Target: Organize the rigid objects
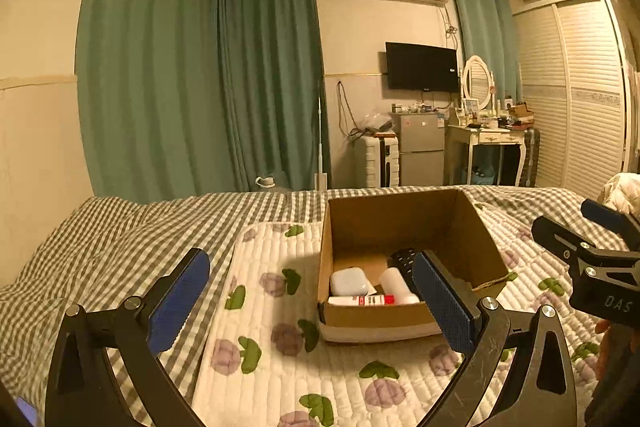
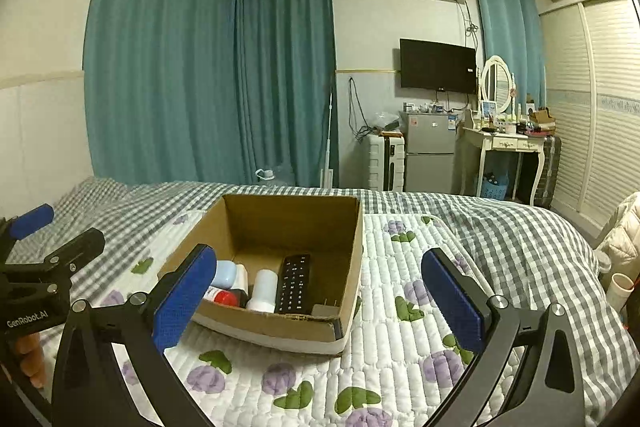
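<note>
two grippers, left gripper [image 1: 310, 301] and right gripper [image 2: 320, 301], hover with fingers wide and empty before the cardboard box [image 2: 280, 223] on the quilt [image 2: 400, 367]; remote [image 2: 294, 283] lies inside, long axis pointing away, seemingly nearer the right.

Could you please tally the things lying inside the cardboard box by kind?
Black remote control: 1
White bottle: 1
Pale blue case: 1
Red-and-white tube: 1
Total: 4 visible in the cardboard box; anything hidden behind the near wall cannot be counted.
</note>
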Demonstrator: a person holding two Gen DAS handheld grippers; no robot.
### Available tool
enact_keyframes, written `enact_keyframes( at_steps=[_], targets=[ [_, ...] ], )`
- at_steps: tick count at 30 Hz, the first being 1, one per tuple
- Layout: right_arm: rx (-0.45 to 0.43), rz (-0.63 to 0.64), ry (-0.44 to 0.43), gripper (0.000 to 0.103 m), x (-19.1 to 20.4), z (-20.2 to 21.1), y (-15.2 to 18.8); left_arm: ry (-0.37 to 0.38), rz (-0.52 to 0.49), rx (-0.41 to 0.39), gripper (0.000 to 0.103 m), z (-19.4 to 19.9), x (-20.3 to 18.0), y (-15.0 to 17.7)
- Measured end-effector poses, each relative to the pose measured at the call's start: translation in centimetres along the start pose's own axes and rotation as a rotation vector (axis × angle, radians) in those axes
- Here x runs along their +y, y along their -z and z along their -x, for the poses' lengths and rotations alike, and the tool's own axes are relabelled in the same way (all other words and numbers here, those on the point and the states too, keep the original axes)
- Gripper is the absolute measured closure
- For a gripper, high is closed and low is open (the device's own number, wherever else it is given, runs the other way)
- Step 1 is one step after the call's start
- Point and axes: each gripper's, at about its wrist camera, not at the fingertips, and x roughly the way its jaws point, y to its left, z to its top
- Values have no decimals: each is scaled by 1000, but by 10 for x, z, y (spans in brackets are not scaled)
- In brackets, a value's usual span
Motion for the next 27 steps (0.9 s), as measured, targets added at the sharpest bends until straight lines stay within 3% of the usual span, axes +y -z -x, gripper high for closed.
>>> enact_keyframes(
  at_steps=[27],
  targets=[
    [49,-1,20,0,-3,-7,12,16,9,24,0,-6,1,5]
  ],
)
